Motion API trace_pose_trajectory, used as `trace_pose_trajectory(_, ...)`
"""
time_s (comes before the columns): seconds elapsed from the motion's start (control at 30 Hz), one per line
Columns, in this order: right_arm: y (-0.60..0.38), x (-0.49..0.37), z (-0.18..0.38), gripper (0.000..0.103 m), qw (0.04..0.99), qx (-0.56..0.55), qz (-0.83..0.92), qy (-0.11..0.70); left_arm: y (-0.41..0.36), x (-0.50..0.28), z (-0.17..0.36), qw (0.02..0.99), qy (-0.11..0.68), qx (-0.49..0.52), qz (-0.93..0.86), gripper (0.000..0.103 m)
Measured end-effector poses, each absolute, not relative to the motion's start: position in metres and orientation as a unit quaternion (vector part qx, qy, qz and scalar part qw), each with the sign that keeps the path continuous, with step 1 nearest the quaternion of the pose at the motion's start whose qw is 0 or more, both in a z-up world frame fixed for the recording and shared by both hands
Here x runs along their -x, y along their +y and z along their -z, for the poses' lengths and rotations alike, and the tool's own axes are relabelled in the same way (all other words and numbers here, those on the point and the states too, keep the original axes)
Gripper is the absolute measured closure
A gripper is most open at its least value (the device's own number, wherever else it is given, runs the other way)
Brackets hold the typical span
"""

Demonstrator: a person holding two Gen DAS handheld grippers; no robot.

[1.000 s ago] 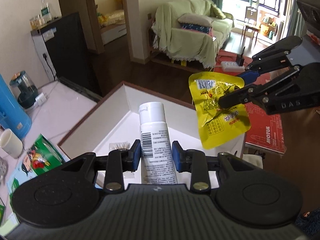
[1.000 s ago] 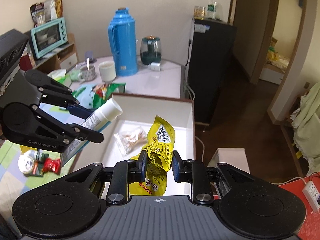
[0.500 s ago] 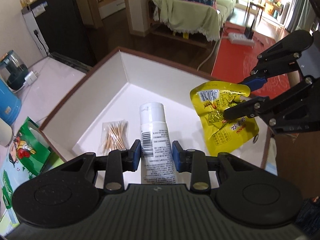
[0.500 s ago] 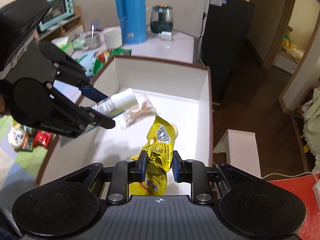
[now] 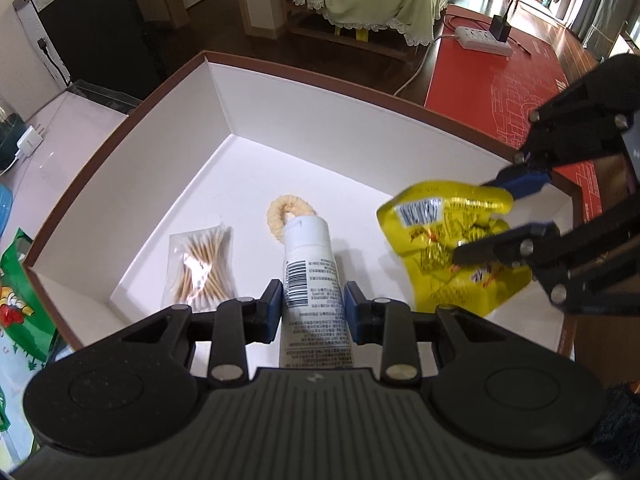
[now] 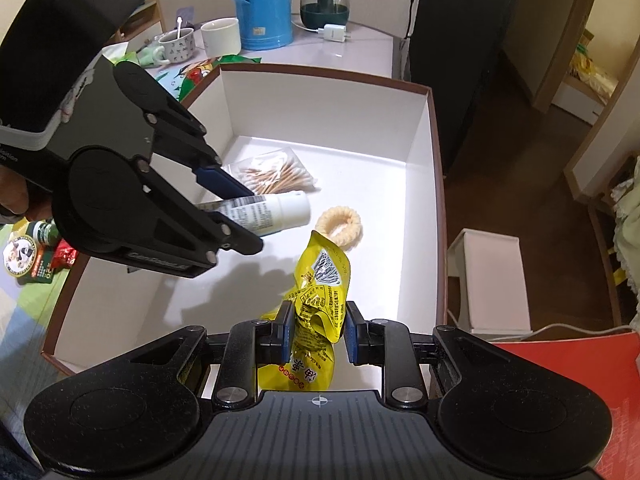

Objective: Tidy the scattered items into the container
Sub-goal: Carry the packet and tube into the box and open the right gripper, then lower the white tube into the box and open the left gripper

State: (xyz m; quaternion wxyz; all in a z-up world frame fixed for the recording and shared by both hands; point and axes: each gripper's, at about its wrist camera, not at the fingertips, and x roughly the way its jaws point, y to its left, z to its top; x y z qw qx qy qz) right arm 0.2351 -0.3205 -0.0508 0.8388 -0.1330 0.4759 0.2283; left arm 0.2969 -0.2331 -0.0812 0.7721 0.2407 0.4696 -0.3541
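A white box with a brown rim [image 5: 320,80] [image 6: 328,70] lies below both grippers. On its floor are a bag of cotton swabs [image 5: 202,268] [image 6: 272,174] and a cream hair tie [image 5: 280,212] [image 6: 344,226]. My left gripper [image 5: 314,304] [image 6: 256,219] is shut on a white tube [image 5: 310,264] [image 6: 276,212], held low over the box floor with its cap by the hair tie. Right of it, my right gripper [image 6: 319,332] [image 5: 476,216] is shut on a crumpled yellow snack packet [image 6: 320,296] [image 5: 452,248] inside the box.
Behind the box, a blue thermos [image 6: 256,4], two cups [image 6: 222,36] and a green snack bag [image 5: 16,280] stand on the table. Small packets [image 6: 36,256] lie left of the box. A white stool [image 6: 492,280] and a red mat [image 5: 500,80] are on the floor beyond.
Both grippers have come down from above the box into it, carrying the tube and the yellow packet. The hair tie has come into view near the tube's cap.
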Motion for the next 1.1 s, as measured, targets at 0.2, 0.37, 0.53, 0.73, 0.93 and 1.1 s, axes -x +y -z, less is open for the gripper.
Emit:
trace_pose_trajectory(0.2, -0.315, -0.243, 0.058, 0.079, 0.837, 0.134, -0.226, 0.480, -0.239, -0.305, 0.091, 0.766, 0.479, -0.239, 0.355, 0.075)
trace_pose_trajectory(0.37, -0.312, -0.244, 0.063, 0.079, 0.831, 0.146, -0.227, 0.486, -0.239, -0.310, 0.099, 0.761, 0.489, -0.237, 0.355, 0.075)
trace_pose_trajectory(0.53, -0.303, -0.251, 0.073, 0.068, 0.821, 0.186, -0.217, 0.494, -0.238, -0.316, 0.105, 0.756, 0.501, -0.235, 0.349, 0.060)
trace_pose_trajectory(0.73, -0.301, -0.243, 0.069, 0.001, 0.828, 0.185, -0.228, 0.479, -0.234, -0.320, 0.100, 0.761, 0.496, -0.235, 0.346, 0.051)
trace_pose_trajectory(0.93, -0.305, -0.241, 0.068, 0.001, 0.825, 0.164, -0.226, 0.492, -0.235, -0.314, 0.098, 0.757, 0.500, -0.246, 0.341, 0.051)
trace_pose_trajectory(1.1, -0.309, -0.239, 0.065, 0.001, 0.826, 0.148, -0.222, 0.496, -0.235, -0.305, 0.093, 0.759, 0.495, -0.258, 0.336, 0.048)
